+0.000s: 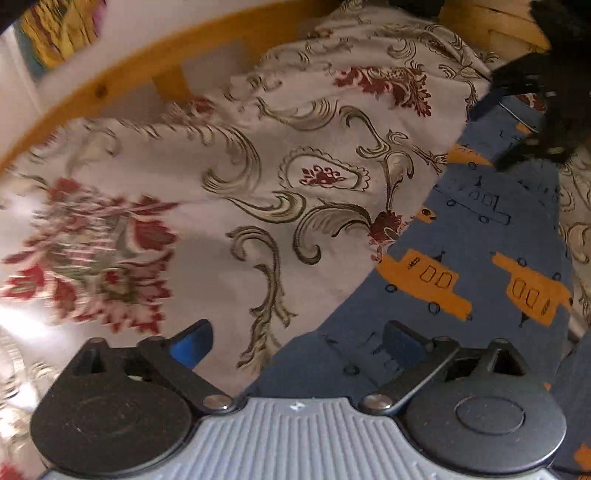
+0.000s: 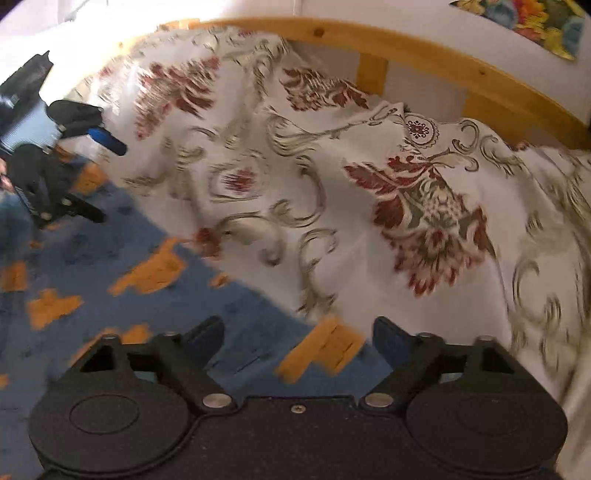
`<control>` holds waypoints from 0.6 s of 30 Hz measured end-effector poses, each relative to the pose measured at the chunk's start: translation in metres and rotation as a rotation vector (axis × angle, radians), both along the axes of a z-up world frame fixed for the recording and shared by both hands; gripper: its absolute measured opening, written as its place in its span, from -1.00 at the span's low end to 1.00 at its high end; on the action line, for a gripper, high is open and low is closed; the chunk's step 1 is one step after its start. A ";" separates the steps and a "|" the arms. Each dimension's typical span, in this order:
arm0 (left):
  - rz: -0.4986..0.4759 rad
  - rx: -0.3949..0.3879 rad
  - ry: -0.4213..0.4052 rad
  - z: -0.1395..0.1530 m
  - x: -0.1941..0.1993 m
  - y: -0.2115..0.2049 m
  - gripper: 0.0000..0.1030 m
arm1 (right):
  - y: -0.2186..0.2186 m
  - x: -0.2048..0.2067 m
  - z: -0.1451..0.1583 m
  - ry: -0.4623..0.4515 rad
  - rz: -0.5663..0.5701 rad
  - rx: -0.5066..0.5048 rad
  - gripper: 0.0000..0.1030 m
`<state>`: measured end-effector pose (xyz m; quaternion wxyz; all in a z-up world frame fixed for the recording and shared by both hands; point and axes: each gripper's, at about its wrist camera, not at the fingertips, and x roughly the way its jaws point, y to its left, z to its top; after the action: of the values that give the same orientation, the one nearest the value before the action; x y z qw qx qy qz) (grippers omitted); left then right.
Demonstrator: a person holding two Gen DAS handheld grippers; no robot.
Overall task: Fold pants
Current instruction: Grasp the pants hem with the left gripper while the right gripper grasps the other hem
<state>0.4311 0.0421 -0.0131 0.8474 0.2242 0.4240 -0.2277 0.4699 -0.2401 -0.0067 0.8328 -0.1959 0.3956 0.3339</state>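
Observation:
Blue pants printed with orange vehicles lie flat on a floral bedspread. My left gripper stands open at the pants' left edge, one finger over the bedspread and the other over the blue cloth, holding nothing. In the right wrist view the pants fill the lower left, and my right gripper is open over their edge with an orange patch between its fingers. Each gripper shows in the other's view: the right gripper at the pants' far end, the left gripper at the far left, open.
A wooden bed rail runs along the far side of the bedspread, against a white wall. A colourful cloth or picture is at the upper corner. The bedspread is rumpled near the rail.

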 end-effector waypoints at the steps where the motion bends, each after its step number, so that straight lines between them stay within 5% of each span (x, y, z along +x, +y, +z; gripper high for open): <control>1: 0.001 -0.008 0.020 -0.004 0.007 -0.001 0.69 | 0.003 0.010 -0.004 0.005 0.012 -0.025 0.49; 3: 0.007 -0.012 0.072 -0.015 0.018 0.000 0.48 | 0.006 0.026 -0.013 0.040 0.041 -0.068 0.41; 5: 0.009 0.005 0.115 -0.025 0.022 -0.002 0.05 | 0.006 0.037 -0.019 0.098 0.050 -0.087 0.40; 7: -0.012 0.029 0.117 -0.031 0.018 -0.006 -0.10 | 0.002 0.043 -0.025 0.166 0.045 -0.087 0.37; 9: -0.025 0.037 0.108 -0.034 0.012 -0.010 -0.37 | 0.000 0.040 -0.029 0.167 0.040 -0.088 0.13; 11: -0.015 0.048 0.104 -0.036 0.005 -0.015 -0.69 | -0.002 0.032 -0.029 0.129 0.010 -0.087 -0.55; 14: -0.010 0.080 0.079 -0.038 -0.007 -0.024 -0.92 | -0.003 0.019 -0.026 0.091 -0.007 -0.076 -0.79; 18: 0.082 0.079 0.044 -0.032 -0.012 -0.024 -0.95 | 0.001 0.000 -0.019 -0.005 -0.017 -0.090 -0.87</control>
<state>0.4188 0.0181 -0.0455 0.8370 0.2348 0.4601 -0.1806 0.4698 -0.2388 -0.0253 0.8270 -0.2306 0.4096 0.3084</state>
